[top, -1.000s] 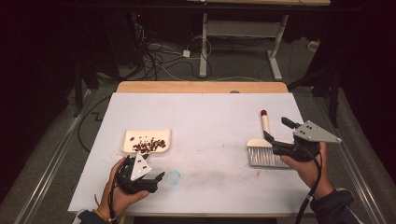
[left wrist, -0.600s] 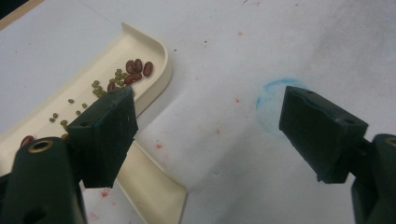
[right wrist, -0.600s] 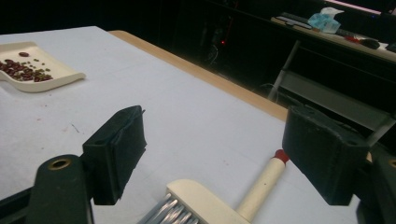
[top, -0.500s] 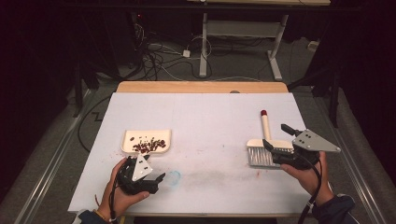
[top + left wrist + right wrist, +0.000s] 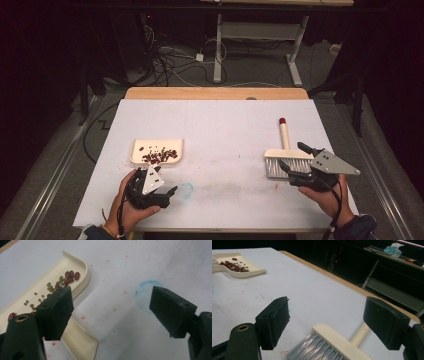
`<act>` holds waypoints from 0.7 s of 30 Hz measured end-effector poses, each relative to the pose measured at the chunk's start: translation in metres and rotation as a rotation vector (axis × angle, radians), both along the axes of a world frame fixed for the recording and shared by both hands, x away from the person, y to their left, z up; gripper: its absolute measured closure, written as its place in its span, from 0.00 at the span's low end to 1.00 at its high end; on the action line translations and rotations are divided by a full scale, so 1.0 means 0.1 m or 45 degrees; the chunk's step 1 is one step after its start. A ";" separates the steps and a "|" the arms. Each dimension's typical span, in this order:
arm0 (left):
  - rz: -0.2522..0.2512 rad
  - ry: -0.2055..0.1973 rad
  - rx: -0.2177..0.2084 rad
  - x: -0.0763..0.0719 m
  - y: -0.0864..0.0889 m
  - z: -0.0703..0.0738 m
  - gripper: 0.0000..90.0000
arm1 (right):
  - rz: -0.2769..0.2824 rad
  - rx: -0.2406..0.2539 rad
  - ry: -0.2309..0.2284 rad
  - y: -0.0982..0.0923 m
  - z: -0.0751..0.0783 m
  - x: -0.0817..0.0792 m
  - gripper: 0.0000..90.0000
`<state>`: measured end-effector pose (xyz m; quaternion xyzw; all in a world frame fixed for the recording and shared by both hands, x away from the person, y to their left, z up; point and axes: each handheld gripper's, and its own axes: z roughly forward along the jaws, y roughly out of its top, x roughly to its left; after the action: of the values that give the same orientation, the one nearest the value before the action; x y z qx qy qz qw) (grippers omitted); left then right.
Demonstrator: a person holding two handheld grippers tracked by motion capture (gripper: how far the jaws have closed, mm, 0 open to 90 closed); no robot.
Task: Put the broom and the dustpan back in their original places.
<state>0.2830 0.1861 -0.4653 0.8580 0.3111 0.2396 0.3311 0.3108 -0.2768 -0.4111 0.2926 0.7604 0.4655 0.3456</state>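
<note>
A cream dustpan [image 5: 156, 151] lies at the left of the white table and holds red and green beans [image 5: 159, 156]. My left gripper [image 5: 170, 196] sits just in front of it, open and empty. In the left gripper view the dustpan [image 5: 75, 277] and beans [image 5: 62, 281] lie beside and behind my left jaw, and my left gripper [image 5: 111, 296] stands wide over bare paper. A cream brush [image 5: 287, 162] with grey bristles and a red-tipped handle lies at the right. My right gripper [image 5: 295, 159] hovers at its bristle end, open. The brush [image 5: 329, 345] lies below my right gripper [image 5: 327, 306].
A blue ring mark [image 5: 186, 189] and faint red stains mark the white paper [image 5: 225, 130]. The wooden table edge [image 5: 215, 93] runs along the far side. Cables and a desk frame [image 5: 260, 45] lie on the dark floor beyond.
My right gripper has drawn back toward the front edge of the table. The brush, the dustpan and my left gripper have stayed where they were.
</note>
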 end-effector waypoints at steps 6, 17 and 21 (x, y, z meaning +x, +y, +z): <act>-0.008 -0.001 0.002 0.00 0.00 0.00 0.21 | -0.012 -0.015 0.026 -0.02 -0.09 -0.04 0.24; -0.011 -0.003 -0.008 0.01 0.01 0.01 0.21 | -0.035 -0.019 0.083 -0.12 -0.31 -0.15 0.25; -0.003 0.001 -0.017 0.02 0.02 0.00 0.21 | -0.039 -0.059 0.129 -0.13 -0.43 -0.19 0.24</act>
<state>0.2850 0.1883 -0.4652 0.8563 0.3118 0.2368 0.3367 0.2918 -0.2897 -0.4540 0.3194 0.7828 0.4271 0.3206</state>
